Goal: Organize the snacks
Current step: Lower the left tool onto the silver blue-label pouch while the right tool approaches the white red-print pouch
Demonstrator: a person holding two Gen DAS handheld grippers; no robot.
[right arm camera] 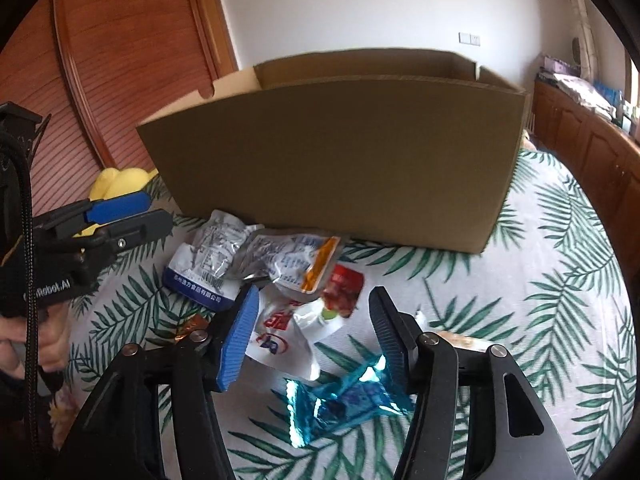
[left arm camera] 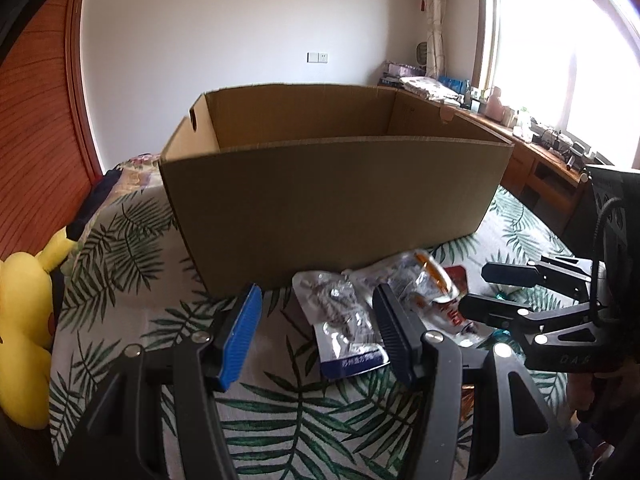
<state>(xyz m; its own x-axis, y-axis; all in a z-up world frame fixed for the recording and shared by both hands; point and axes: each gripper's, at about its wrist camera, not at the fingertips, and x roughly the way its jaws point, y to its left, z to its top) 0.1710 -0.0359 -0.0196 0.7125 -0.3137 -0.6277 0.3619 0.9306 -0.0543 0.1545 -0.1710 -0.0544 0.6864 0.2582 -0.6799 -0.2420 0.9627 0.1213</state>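
Both claws apart, holding nothing. Right claw [right arm camera: 316,336] sits nearer the snack pile [right arm camera: 272,268]; I see the blue packet [right arm camera: 352,396] just below its fingers, box [right arm camera: 336,160] beyond.

Matt brown corrugated cardboard box [left arm camera: 332,184], raw fluted edges along the rim. Below it, printed cloth bedspread [left arm camera: 132,240], soft and matt, green palm fronds on white. At the box's 6 o'clock, crinkled silvery foil snack packets [right arm camera: 224,256], glossy and creased; at 5 o'clock from those, a shiny translucent blue wrapper [right arm camera: 352,396], catching the light. Ribbed blue rubbery pads [right arm camera: 238,340] on matt black plastic gripper frames, dotted with bright metal pins. At 9 o'clock, plush yellow toy [left arm camera: 24,320], fuzzy. Behind, slatted reddish wood panel [right arm camera: 120,60], lightly lacquered. Plain matt white wall [left arm camera: 224,32].
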